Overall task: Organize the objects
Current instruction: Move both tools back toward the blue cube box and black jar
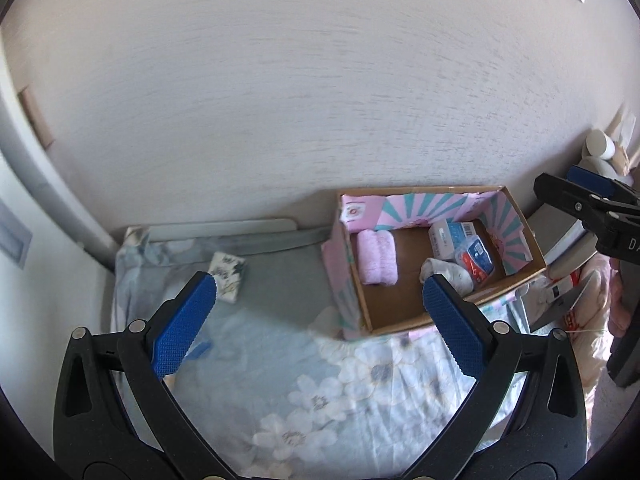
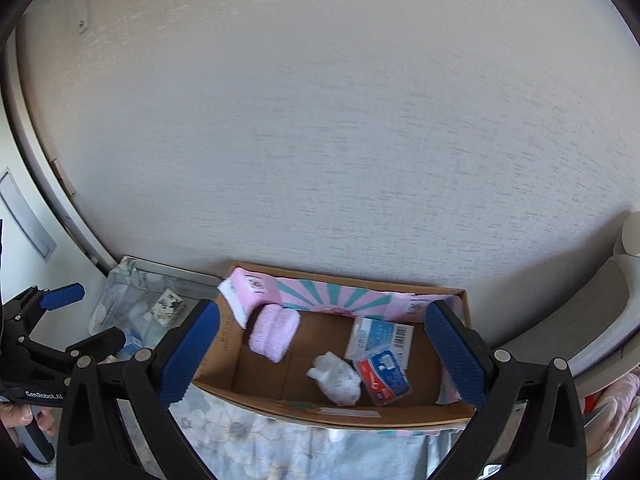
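An open cardboard box point(image 1: 404, 322) point(image 2: 320, 412) with pink and teal lining sits on a floral bedcover against the wall. Inside lie a rolled pink towel point(image 1: 377, 256) point(image 2: 274, 332), a white cloth bundle point(image 1: 448, 272) point(image 2: 338, 378), a blue and red packet point(image 1: 478, 258) point(image 2: 384, 372) and a white and blue carton point(image 1: 450, 236) point(image 2: 380, 336). A floral patterned packet point(image 1: 228, 276) point(image 2: 168, 306) lies on the bed left of the box. My left gripper point(image 1: 320, 282) point(image 2: 102, 312) hovers open and empty over the bed. My right gripper point(image 2: 323, 308) point(image 1: 556, 178) hangs open and empty above the box.
A pale textured wall rises right behind the bed. A small blue object point(image 1: 202, 347) point(image 2: 134, 340) lies by the left gripper. To the right are a white cup point(image 1: 600, 144), a grey cushion point(image 2: 580, 320) and pink fabric point(image 2: 616, 404). A hand point(image 2: 16, 420) grips the left handle.
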Demonstrator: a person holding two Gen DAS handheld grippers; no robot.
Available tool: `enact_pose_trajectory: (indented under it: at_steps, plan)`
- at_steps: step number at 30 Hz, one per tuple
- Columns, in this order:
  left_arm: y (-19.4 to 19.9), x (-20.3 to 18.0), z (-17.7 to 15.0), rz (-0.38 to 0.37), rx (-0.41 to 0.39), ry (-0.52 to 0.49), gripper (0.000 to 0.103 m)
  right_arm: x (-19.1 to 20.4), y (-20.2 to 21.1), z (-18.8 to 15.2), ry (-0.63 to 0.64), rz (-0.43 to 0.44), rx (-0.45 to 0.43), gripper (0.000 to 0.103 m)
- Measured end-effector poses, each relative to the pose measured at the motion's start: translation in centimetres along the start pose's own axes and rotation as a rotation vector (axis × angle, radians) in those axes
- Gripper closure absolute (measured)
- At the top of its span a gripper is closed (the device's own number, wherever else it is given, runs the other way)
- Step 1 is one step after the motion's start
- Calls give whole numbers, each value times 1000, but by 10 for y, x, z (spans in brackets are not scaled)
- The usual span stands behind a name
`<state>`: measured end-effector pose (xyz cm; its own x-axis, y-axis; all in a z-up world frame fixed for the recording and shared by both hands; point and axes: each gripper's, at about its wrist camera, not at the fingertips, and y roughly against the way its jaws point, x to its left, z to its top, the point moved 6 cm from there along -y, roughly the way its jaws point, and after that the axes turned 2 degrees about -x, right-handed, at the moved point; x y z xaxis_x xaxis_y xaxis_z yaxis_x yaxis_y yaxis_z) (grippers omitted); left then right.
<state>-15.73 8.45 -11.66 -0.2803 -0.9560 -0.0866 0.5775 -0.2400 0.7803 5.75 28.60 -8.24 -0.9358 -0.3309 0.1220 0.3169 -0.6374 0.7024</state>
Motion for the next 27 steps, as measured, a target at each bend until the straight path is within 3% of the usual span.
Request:
enact_pose_trajectory:
  at_steps: [4, 12, 23, 24, 27]
  plan:
    - [24, 26, -2, -31, -57, 54, 0, 26, 4, 7, 21, 50, -18, 1]
    - [56, 80, -12, 103, -96, 62, 0, 87, 1, 18, 87, 156, -24, 1]
    - [76, 143, -61, 172, -84, 156, 0, 170, -23, 21, 198, 300, 5, 1]
    - [77, 147, -66, 174, -83, 164, 0, 174, -28, 20, 166, 265, 19, 1]
    - [75, 156, -82, 177, -74, 182, 0, 192, -43, 13, 175, 274, 52, 1]
